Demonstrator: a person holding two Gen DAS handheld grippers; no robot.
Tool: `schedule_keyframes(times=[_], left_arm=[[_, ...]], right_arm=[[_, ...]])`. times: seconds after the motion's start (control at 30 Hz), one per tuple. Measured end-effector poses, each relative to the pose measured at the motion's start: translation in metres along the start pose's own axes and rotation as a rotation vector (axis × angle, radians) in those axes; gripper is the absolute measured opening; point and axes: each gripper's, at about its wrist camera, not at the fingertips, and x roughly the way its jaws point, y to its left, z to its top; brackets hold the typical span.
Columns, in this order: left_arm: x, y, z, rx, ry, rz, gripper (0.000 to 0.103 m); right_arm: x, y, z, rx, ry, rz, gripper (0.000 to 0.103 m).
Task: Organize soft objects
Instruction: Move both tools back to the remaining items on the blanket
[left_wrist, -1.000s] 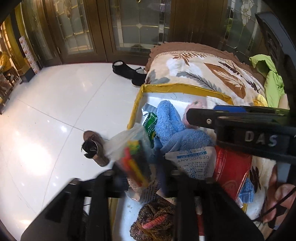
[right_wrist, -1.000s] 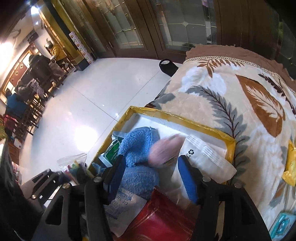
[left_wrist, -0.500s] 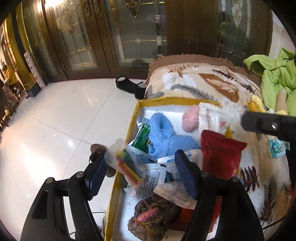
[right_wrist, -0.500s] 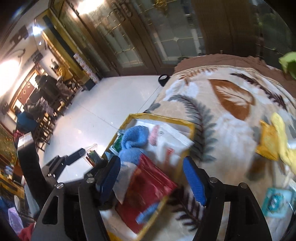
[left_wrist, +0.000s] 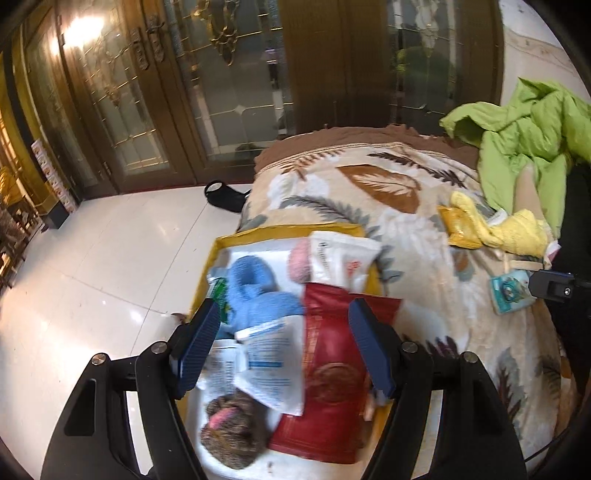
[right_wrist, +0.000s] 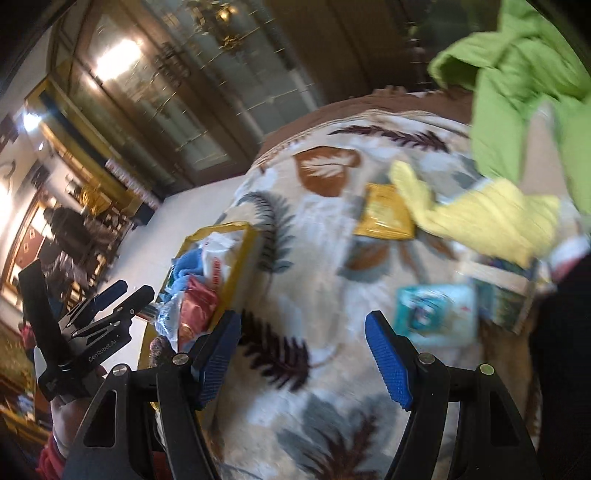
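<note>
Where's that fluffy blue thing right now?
In the left wrist view, the blue sock lies inside the yellow-rimmed tray, left of the red pouch.

My left view is fairly sharp, with a warm lamp glare (left_wrist: 79, 27) on the glass doors and sheen on the white floor (left_wrist: 92, 266). My right view is smeared by motion. Both bend and darken at the edges.

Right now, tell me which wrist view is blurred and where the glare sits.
Right wrist view: heavy motion blur smears the yellow cloth and teal packet; lamp glare upper left. Left wrist view: mostly sharp, though the red pouch is slightly soft; lamp glare on the glass doors; fisheye bends the door frames in both.
</note>
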Motion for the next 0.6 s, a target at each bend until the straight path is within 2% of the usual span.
schedule_keyframes(times=[0.33, 0.6], left_arm=[[-0.005, -0.048, 0.001, 0.061, 0.001, -0.039, 0.072], [0.001, -0.074, -0.008, 0.08, 0.029, -0.075, 0.072]], right_arm=[[-0.029, -0.042, -0.024, 0.062, -0.027, -0.05, 0.073], [-0.026, -0.062, -0.032, 0.118, -0.01, -0.042, 0.073]])
